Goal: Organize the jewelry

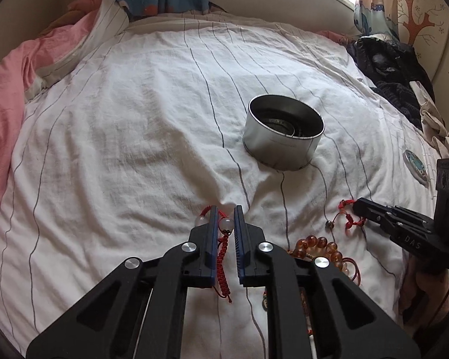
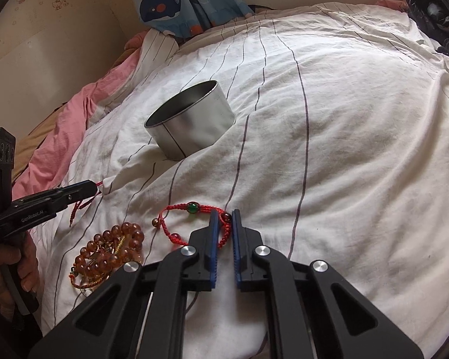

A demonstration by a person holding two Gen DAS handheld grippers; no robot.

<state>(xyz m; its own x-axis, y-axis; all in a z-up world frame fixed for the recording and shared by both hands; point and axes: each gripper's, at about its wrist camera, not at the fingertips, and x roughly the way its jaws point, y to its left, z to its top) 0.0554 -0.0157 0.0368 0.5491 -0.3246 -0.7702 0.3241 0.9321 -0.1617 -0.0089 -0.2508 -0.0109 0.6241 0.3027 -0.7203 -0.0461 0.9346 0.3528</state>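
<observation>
A round metal tin (image 1: 278,148) (image 2: 194,131) stands open on the striped white bedsheet (image 1: 134,119). My left gripper (image 1: 226,213) (image 2: 94,189) is shut on a red cord bracelet with pale beads (image 1: 226,224), whose cord hangs down between the fingers. My right gripper (image 2: 224,214) (image 1: 356,206) is shut on a red woven bracelet with a green bead (image 2: 192,208) that lies on the sheet. A heap of amber bead strands (image 2: 113,245) (image 1: 320,245) lies on the sheet between the two grippers. The tin is beyond both grippers.
A pink blanket (image 1: 12,89) bunches along the left side of the bed. Dark clothes (image 1: 386,65) lie at the far right, with a round patterned disc (image 1: 416,166) near them. Whale-print fabric (image 2: 170,3) hangs at the head. A person's hand (image 2: 18,263) holds the left gripper's handle.
</observation>
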